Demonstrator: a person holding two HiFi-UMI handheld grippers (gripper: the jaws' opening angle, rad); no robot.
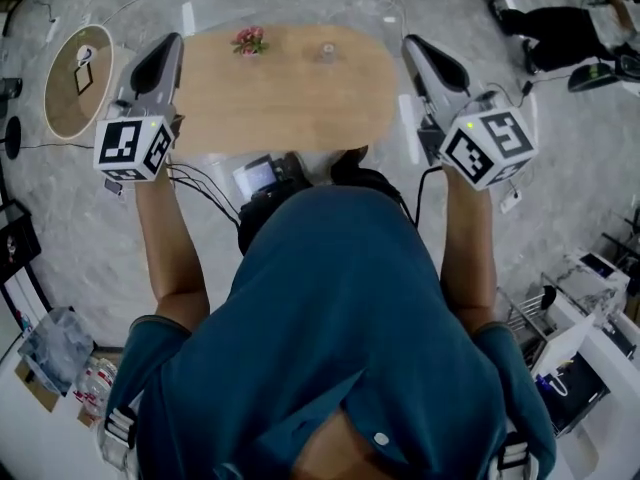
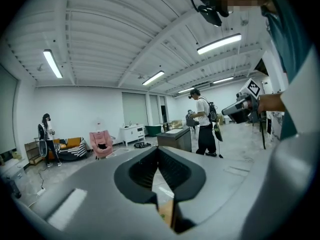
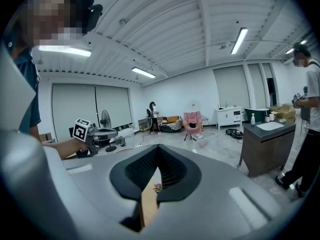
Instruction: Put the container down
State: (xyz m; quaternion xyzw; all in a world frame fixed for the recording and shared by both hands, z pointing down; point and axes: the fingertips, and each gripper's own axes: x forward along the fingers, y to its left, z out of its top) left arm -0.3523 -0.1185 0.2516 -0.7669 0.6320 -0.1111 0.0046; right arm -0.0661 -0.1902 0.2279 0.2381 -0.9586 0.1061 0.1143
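Note:
A small clear container [image 1: 327,52] stands on the far part of the oval wooden table [image 1: 300,98], to the right of a pink flower pot [image 1: 249,40]. My left gripper [image 1: 172,42] hovers over the table's left end, shut, with nothing between its jaws. Over the table's right end my right gripper [image 1: 411,41] is also shut and empty. In the left gripper view the jaws [image 2: 158,149] meet at the tips, and the right gripper [image 2: 241,109] shows across the room. The right gripper view shows closed jaws [image 3: 159,148], the flower [image 3: 158,187] through the gap, and the left gripper [image 3: 97,133].
A round wooden side table [image 1: 75,78] stands at the left on the marble floor. Cables and a small device [image 1: 258,176] lie by the person's feet. A dark counter [image 3: 267,144], a pink chair [image 2: 101,143] and standing people [image 2: 204,121] are farther off.

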